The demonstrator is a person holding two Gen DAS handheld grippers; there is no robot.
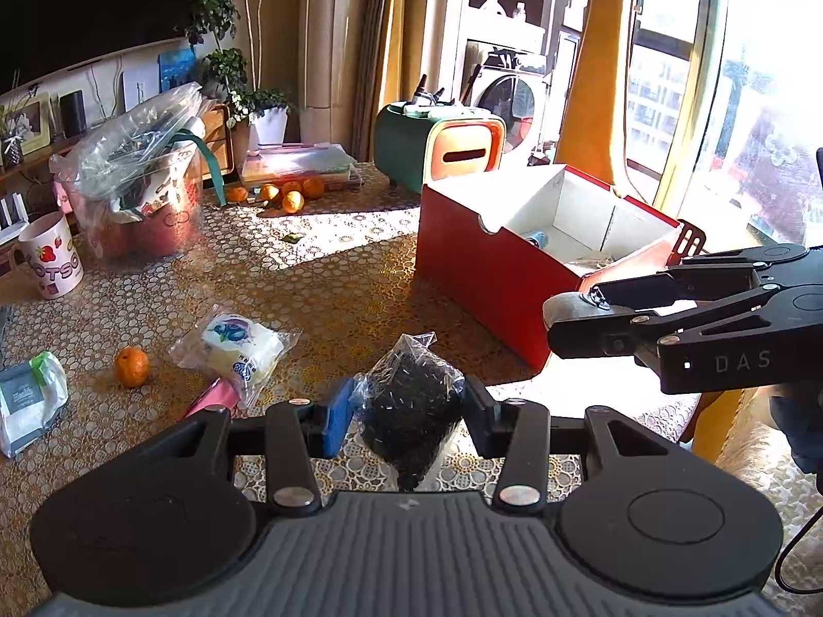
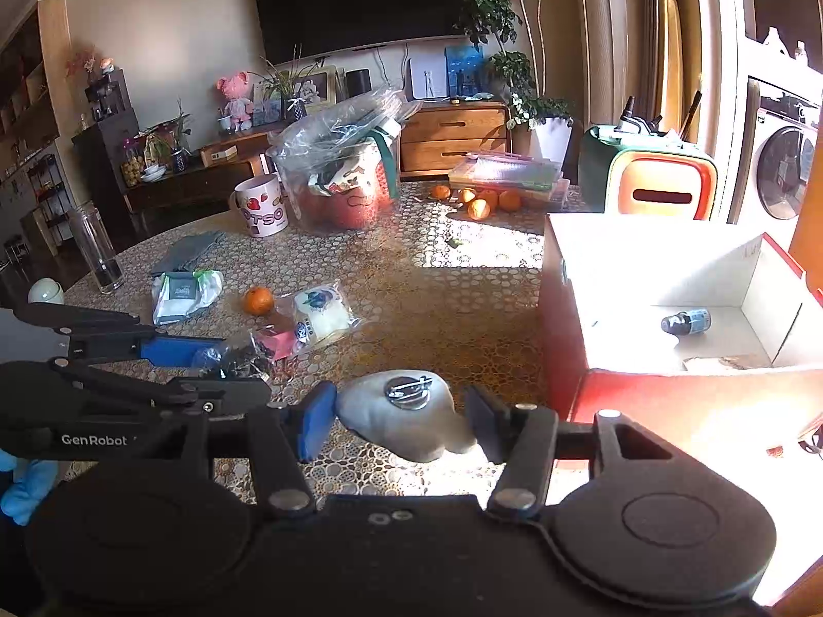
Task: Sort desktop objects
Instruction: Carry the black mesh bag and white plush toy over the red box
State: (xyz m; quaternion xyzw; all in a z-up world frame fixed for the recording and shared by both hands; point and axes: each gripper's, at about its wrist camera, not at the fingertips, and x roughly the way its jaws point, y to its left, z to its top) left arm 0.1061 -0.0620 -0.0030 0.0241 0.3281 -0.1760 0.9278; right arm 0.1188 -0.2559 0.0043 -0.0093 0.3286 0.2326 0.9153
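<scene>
Left gripper (image 1: 409, 411) clamps black-bits bag (image 1: 411, 401), beside red box (image 1: 483, 262). Right gripper (image 2: 396, 419) clamps grey brooch (image 2: 411, 414), near box.

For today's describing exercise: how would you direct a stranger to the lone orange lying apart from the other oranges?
Start at the red box on the patterned table, then look across to the white mug. In front of the mug lies one orange, between a grey-and-white wipes packet and a clear wrapped snack. Unlike the cluster of oranges at the far edge, it sits alone.
</scene>
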